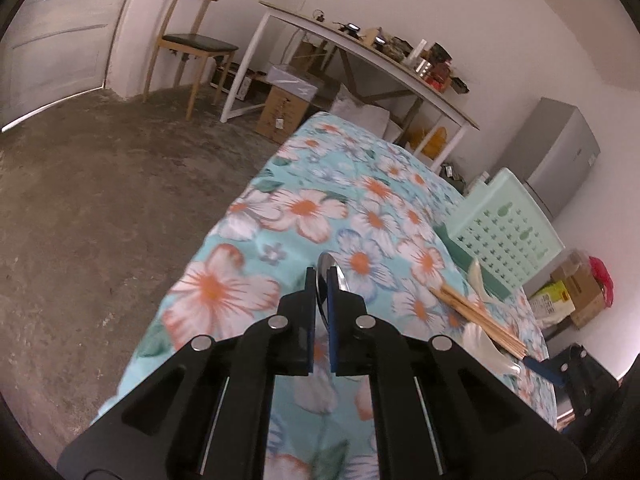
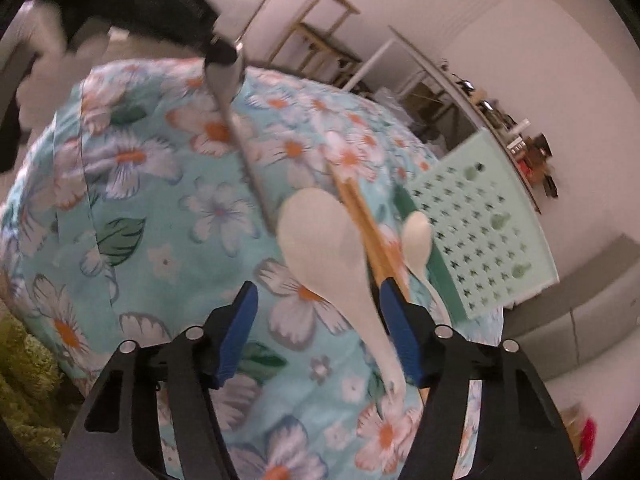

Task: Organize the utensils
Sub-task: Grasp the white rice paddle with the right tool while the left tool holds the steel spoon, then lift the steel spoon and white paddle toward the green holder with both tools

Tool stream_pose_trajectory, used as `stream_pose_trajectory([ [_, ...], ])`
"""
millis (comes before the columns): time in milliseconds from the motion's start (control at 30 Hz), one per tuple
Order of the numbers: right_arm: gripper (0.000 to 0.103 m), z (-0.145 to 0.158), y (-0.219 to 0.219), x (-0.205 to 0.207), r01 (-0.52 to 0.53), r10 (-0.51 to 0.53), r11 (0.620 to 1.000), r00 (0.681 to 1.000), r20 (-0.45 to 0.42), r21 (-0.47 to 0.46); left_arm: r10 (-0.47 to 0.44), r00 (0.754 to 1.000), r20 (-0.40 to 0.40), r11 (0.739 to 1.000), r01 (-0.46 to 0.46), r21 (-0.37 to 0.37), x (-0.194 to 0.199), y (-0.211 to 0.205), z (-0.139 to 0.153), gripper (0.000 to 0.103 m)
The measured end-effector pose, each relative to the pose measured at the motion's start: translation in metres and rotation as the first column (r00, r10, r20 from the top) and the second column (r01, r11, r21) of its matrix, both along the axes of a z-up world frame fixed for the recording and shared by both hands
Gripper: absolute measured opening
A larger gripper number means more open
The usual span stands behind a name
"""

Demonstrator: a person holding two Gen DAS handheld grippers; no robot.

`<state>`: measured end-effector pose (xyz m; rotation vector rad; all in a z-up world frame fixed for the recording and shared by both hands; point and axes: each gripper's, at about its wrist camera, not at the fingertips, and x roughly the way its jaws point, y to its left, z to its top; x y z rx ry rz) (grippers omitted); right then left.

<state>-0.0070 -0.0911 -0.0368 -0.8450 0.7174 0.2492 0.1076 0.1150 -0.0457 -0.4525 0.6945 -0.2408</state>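
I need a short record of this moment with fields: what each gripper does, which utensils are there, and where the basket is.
left gripper: shut on metal spoon
right gripper: open, around large white spoon
other utensils: chopsticks, small white spoon, lying on the cloth
basket: mint green, tilted, beside the utensils
surface: floral tablecloth

Metal spoon (image 1: 330, 270): shiny, mirror-smooth steel. White spoon (image 2: 320, 236): glossy, smooth, plastic or ceramic, can't tell. Chopsticks (image 1: 476, 314): bare matt wood. Basket (image 1: 508, 224): matt mint plastic, perforated. Desk cloth (image 1: 320, 208): soft floral fabric, matt. Claw pads (image 2: 240, 330): matt blue. Floor (image 1: 100, 184): rough concrete.
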Motion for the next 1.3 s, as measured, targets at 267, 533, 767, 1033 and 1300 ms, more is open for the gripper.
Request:
stream_pose_trajectory([
  [267, 0.046, -0.015, 0.027, 0.023, 0.021, -0.018, 0.996, 0.999, 0.041, -0.090, 0.011, 1.000, -0.005, 0.999, -0.012, -0.034, 0.005, 0.011, -0.010, 0.004],
  [533, 0.026, -0.020, 0.040, 0.040, 0.084, -0.082, 0.994, 0.996, 0.030, -0.076, 0.012, 1.000, -0.015, 0.998, -0.012, -0.063, 0.007, 0.015, -0.017, 0.005],
  [767, 0.006, -0.006, 0.039, 0.037, 0.118, -0.118, 0.993, 0.993, 0.003, 0.008, 0.021, 1.000, -0.011, 0.998, -0.022, -0.059, 0.004, 0.016, -0.016, 0.005],
  [1033, 0.004, 0.052, 0.005, 0.029, 0.152, -0.159, 0.949, 0.987, 0.001, 0.276, 0.030, 0.998, 0.055, 0.999, -0.028, -0.044, -0.010, 0.010, 0.014, 0.002],
  [1300, 0.004, 0.098, -0.051, 0.016, 0.189, -0.221, 0.821, 0.975, -0.005, 0.539, -0.013, 0.975, 0.223, 1.000, 0.012, 0.005, -0.025, -0.015, 0.079, 0.002],
])
